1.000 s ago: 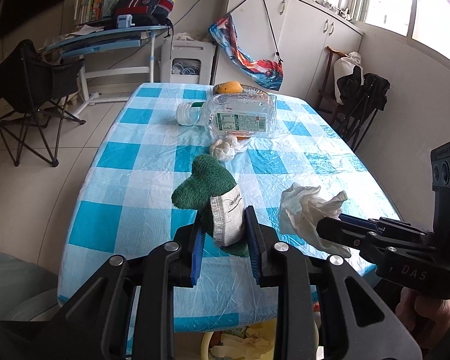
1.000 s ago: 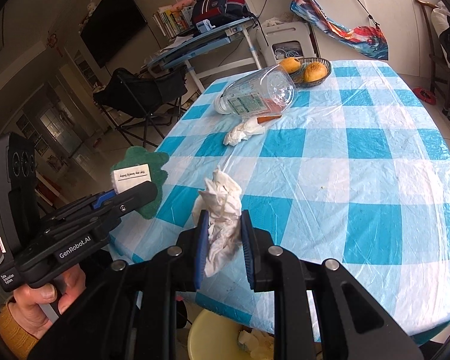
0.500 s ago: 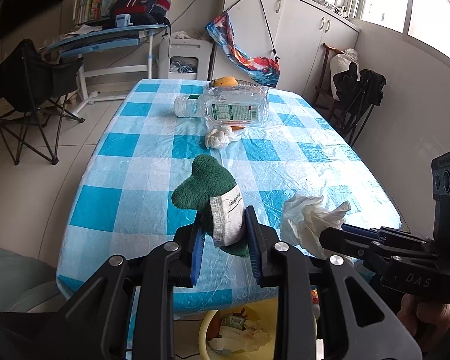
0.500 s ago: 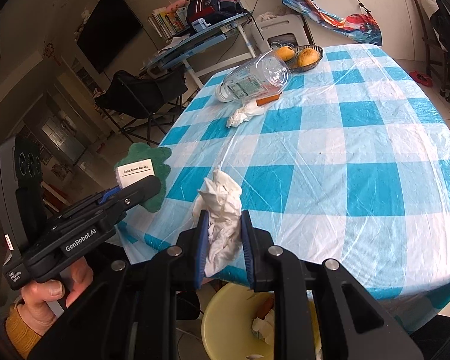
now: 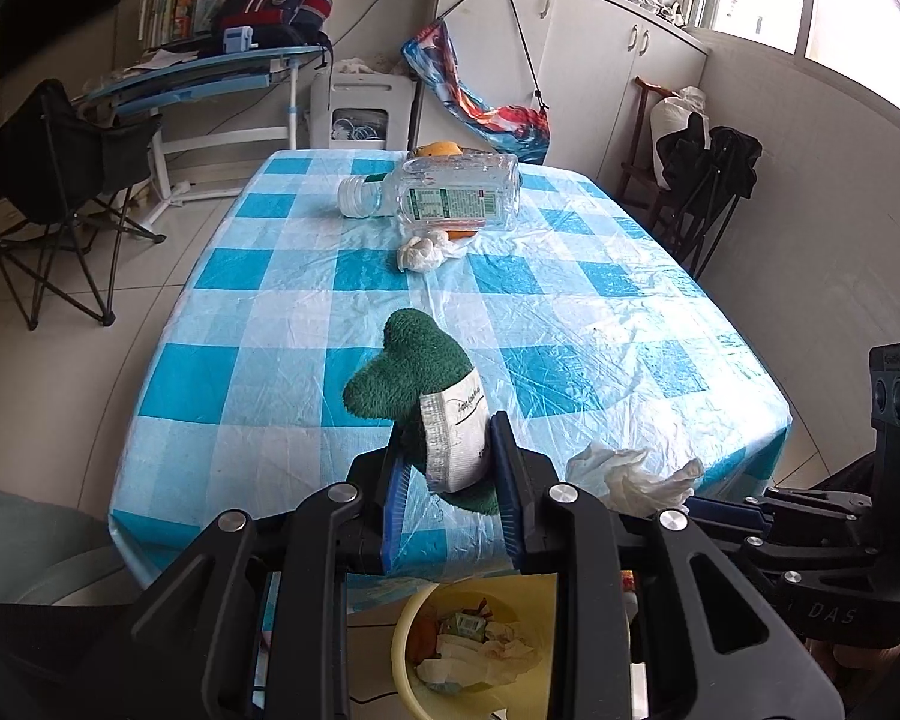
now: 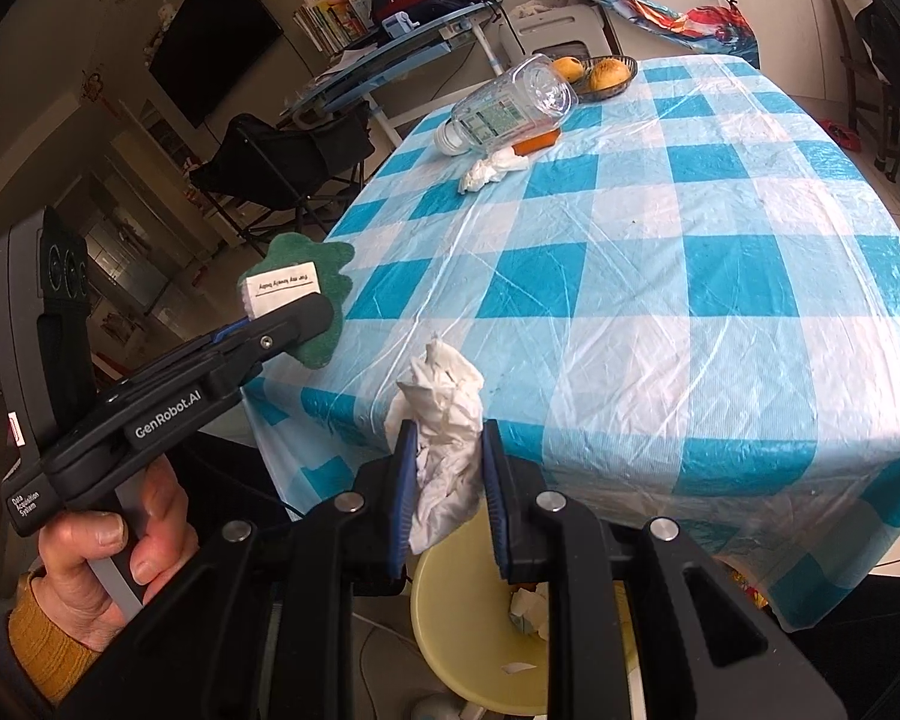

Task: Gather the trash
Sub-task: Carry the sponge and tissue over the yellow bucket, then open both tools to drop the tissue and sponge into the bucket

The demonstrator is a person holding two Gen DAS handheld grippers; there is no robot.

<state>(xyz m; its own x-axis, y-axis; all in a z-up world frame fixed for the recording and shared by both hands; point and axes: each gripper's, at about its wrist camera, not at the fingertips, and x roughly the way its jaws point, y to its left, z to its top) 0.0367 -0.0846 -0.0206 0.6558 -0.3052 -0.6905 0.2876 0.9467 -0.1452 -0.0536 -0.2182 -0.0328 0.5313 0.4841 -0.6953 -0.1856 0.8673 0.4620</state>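
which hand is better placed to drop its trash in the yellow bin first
Right, probably. The right gripper holds its tissue directly above the bin; the left gripper's green cloth and packet sit over the table edge.

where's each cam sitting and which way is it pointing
Left wrist: on the left gripper, angled down over the table end, gripping a green cloth; right gripper alongside.
Right wrist: on the right gripper, gripping crumpled tissue; left hand visible.
Shared: table, bottle, yellow bin.

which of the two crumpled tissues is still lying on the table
The small tissue beside the plastic bottle at the far end; the other tissue is clamped in the right gripper.
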